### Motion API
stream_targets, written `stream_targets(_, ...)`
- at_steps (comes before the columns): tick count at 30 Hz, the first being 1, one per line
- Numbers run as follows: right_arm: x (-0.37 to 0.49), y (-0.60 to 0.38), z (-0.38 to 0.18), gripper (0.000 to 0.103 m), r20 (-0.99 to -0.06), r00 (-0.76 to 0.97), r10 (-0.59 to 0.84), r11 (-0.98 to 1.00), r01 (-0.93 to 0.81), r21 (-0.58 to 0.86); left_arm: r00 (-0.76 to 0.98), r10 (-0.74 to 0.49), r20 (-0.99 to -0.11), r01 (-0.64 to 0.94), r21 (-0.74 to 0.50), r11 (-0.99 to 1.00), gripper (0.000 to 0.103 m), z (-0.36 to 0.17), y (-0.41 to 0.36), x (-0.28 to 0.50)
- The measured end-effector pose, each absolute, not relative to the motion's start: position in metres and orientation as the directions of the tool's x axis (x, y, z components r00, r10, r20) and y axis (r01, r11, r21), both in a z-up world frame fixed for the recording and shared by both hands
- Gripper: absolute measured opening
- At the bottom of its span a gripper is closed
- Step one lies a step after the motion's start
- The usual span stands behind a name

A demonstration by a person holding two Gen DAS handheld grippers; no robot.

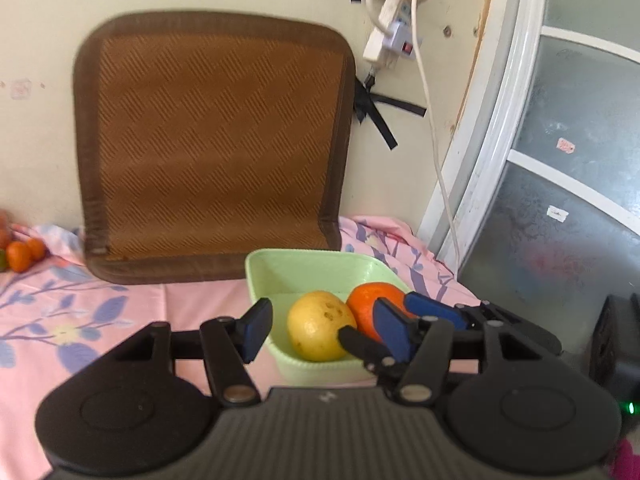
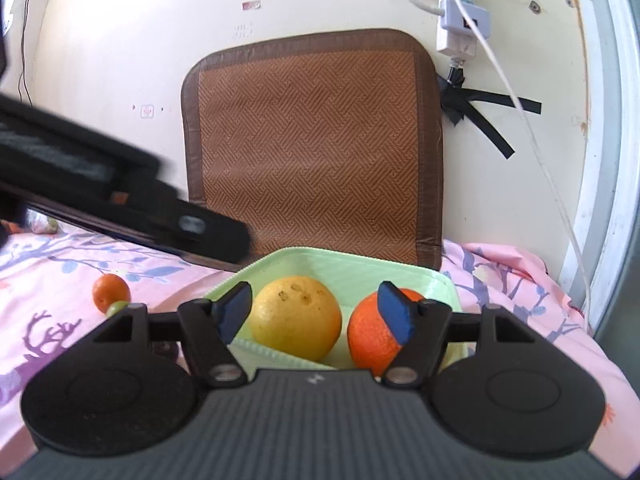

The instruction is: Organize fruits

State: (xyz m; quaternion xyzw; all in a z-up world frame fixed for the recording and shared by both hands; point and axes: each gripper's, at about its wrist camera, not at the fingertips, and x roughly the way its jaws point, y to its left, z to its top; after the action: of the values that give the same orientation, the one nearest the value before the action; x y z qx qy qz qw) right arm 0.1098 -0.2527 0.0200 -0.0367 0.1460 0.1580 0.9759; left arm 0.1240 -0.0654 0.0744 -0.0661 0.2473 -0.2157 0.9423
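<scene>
A light green tray [image 1: 308, 266] sits on the pink floral cloth and holds a yellow fruit [image 1: 320, 326] and an orange [image 1: 370, 304]. My left gripper [image 1: 324, 328] is open, its pads on either side of the yellow fruit without closing on it. The right gripper's blue fingers [image 1: 436, 310] show beside the orange. In the right wrist view the tray [image 2: 360, 268] holds the yellow fruit [image 2: 296, 316] and the orange [image 2: 370, 334]. My right gripper [image 2: 316, 316] is open around them. The left gripper's black body [image 2: 120, 200] crosses at left.
Small oranges [image 1: 22, 254] lie at far left on the cloth; one small orange [image 2: 111, 292] with a green fruit [image 2: 117, 307] lies left of the tray. A brown woven mat [image 1: 212, 144] leans on the wall. A power strip and cable [image 1: 384, 36] hang at right.
</scene>
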Motion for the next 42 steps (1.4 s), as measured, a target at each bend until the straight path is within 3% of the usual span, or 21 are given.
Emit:
stream_targets(7,0.064,-0.261,0.024,0.076,-0.279,0.912,0.301,0.954,-0.291,0.078,0.856,-0.312,-0.412,0.266,-0.167,0.949,0.068,0.075,-0.025,0.064)
stream_targets(14,0.016,-0.251,0.014,0.103,-0.211,0.946,0.246,0.957,-0.203,0.207,0.875,-0.194,-0.443,0.162,-0.109,0.981,0.074,0.054,0.001,0.028)
stream_targets(24,0.008,-0.232,0.000,0.103,-0.304,0.930,0.207,0.957,-0.128,0.261,0.843,-0.066,-0.534,0.065,-0.019,0.998,0.074,0.031,0.019,0.015)
stream_targets(42,-0.009,-0.219,-0.001,0.103,-0.292,0.935,0.203,0.964,-0.138,0.227,0.813,0.016,-0.582,0.019,0.054,0.998,0.074,0.011,0.022,0.018)
